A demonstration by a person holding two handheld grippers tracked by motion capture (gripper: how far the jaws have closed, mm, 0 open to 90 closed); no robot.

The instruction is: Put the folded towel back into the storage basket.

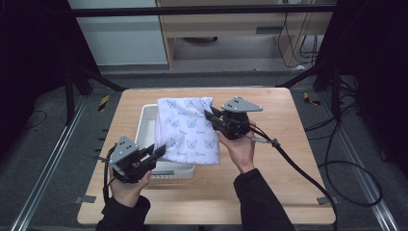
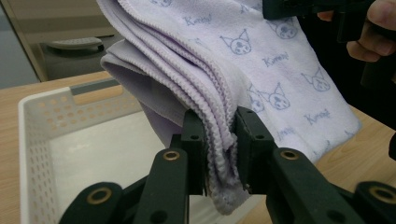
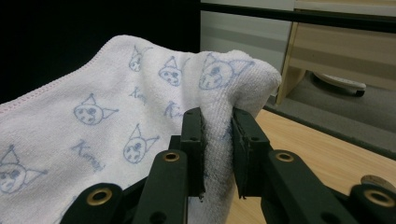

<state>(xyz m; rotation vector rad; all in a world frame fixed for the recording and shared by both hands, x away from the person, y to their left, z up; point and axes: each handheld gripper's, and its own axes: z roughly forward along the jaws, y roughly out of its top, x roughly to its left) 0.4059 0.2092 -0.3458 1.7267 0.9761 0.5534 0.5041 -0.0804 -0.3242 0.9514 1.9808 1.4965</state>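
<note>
Over one white basket (image 1: 146, 126), two tools, left (image 1: 156, 151) and right (image 1: 210, 115), each clamp one towel (image 1: 188, 130).

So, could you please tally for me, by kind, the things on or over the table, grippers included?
Towels: 1, the folded white towel with blue cat faces, held by both grippers
Baskets: 1, the white perforated basket
Grippers: 2, the left gripper and the right gripper, each shut on the towel
Total: 4

Both forearms reach in from below. The left gripper (image 1: 155, 152) is clamped, jaws pointing right; the right gripper (image 1: 210, 115) is clamped too, aimed left, its wrist seemingly bent inward.
</note>
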